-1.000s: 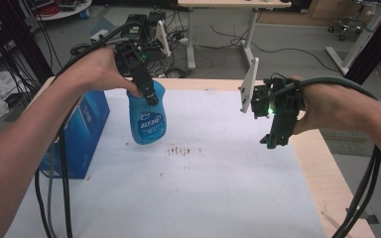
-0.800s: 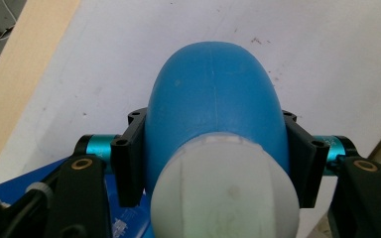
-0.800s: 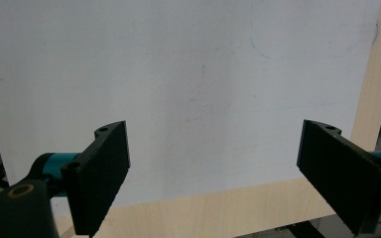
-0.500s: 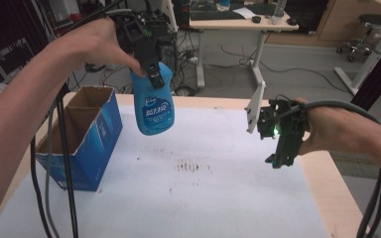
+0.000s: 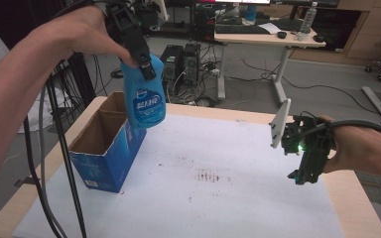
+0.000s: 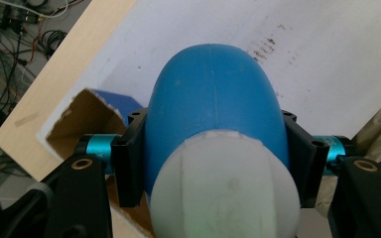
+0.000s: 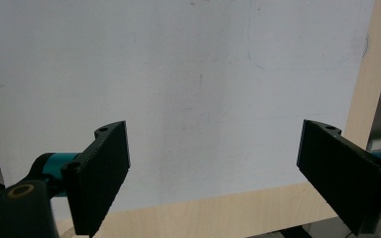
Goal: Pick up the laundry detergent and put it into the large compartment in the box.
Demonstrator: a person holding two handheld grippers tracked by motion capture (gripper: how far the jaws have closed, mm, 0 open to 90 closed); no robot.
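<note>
A blue plastic bottle (image 5: 144, 94) with a white cap hangs in the air over the right edge of an open blue cardboard box (image 5: 106, 146). My left gripper (image 5: 139, 47) is shut on the bottle's upper part. In the left gripper view the black jaws clamp both sides of the blue bottle (image 6: 213, 109), and a corner of the box (image 6: 87, 116) lies below it. My right gripper (image 5: 305, 173) hovers over the table's right side, pointing down. In the right gripper view that gripper (image 7: 213, 173) stands open with nothing between its jaws.
A white sheet (image 5: 213, 198) covers the wooden table (image 5: 345, 198), with dark smudges (image 5: 209, 176) near its middle. Cables trail down at the left. Behind the table stand a desk (image 5: 273, 37), computer towers (image 5: 183, 59) and floor cables.
My left gripper has lifted the bottle up and carried it left, from above the sheet to above the box. The right gripper has kept still.
</note>
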